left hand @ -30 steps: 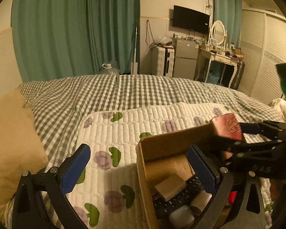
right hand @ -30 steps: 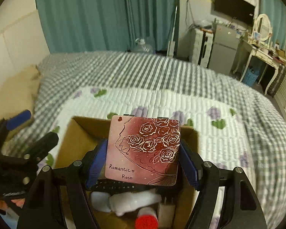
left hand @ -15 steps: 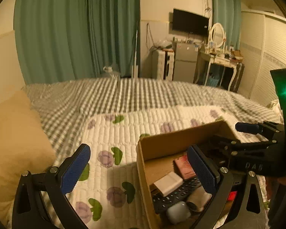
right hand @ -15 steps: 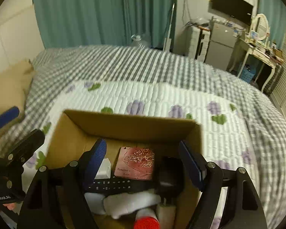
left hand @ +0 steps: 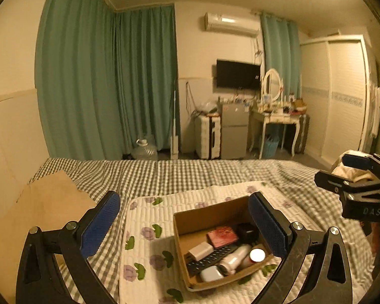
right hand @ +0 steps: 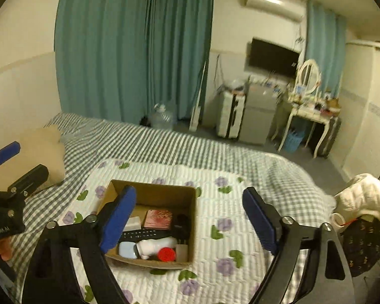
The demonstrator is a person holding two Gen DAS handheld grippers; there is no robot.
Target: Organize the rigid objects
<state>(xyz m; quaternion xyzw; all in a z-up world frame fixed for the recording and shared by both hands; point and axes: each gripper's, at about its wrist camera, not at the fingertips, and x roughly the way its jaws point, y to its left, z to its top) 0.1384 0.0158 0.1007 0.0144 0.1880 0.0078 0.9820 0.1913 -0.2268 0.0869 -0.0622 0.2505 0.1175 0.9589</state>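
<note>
While both claws are held spread and empty above the bed, the cardboard box (right hand: 149, 197) is seen resting on a white quilted mat (right hand: 215, 230) printed with purple flowers and green leaves. The left claw (left hand: 183, 224) is seen with its blue pads wide apart, and the right claw (right hand: 188, 217) is likewise parted, with nothing between its pads. On the body of the right claw, as seen from the left wrist view, the letters "DAS" are read; on the left claw's body, in the right wrist view, a white label is cut off at the frame edge and cannot be read fully.

Inside the box, a dark pink card box with a gold rose pattern (right hand: 157, 219) is laid flat near the far wall; its lettering is too small to be read. In front of it a black remote control (right hand: 145, 235) is laid crosswise. A white charger block (left hand: 200, 250) is placed at the box's left side. Nearest the box's front wall, a pale blue earbud case (right hand: 127, 250), a white bottle (right hand: 155, 244) and a red cap (right hand: 166, 254) are found side by side.
</note>
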